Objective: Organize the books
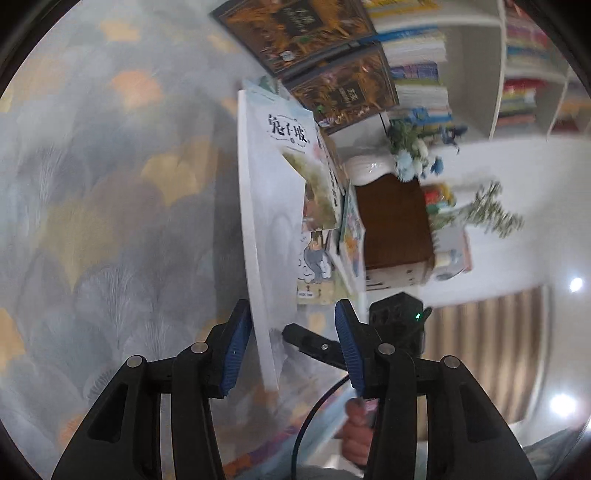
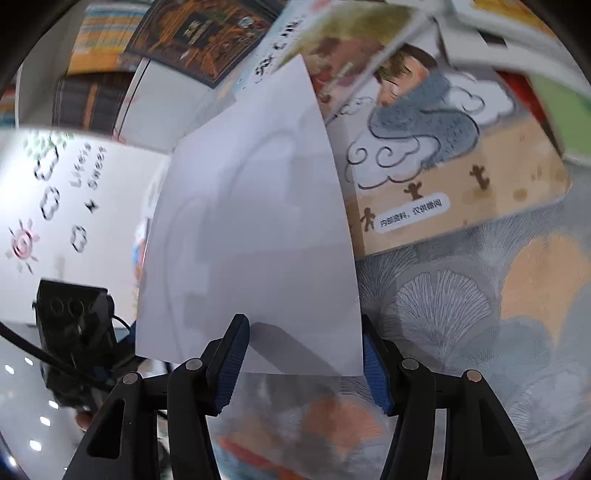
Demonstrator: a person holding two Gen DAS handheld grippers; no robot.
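Observation:
A thin white picture book (image 1: 275,206) with black Chinese title stands tilted on its edge over the patterned cloth. It also shows in the right wrist view (image 2: 251,229) as a pale sheet. My left gripper (image 1: 291,347) is open, its left pad against the book's lower edge. My right gripper (image 2: 306,358) is open, with the book's bottom edge between its pads. Beneath lies a tan book with a grey cloud drawing (image 2: 443,155). Two dark brown books (image 1: 295,29) lie further off.
A white bookshelf (image 1: 476,66) filled with stacked books stands behind. A brown box (image 1: 391,225), a white vase with blue flowers (image 1: 413,155) and green sprigs (image 1: 491,210) are beside the books. The other gripper's black camera body (image 2: 74,317) is at the left.

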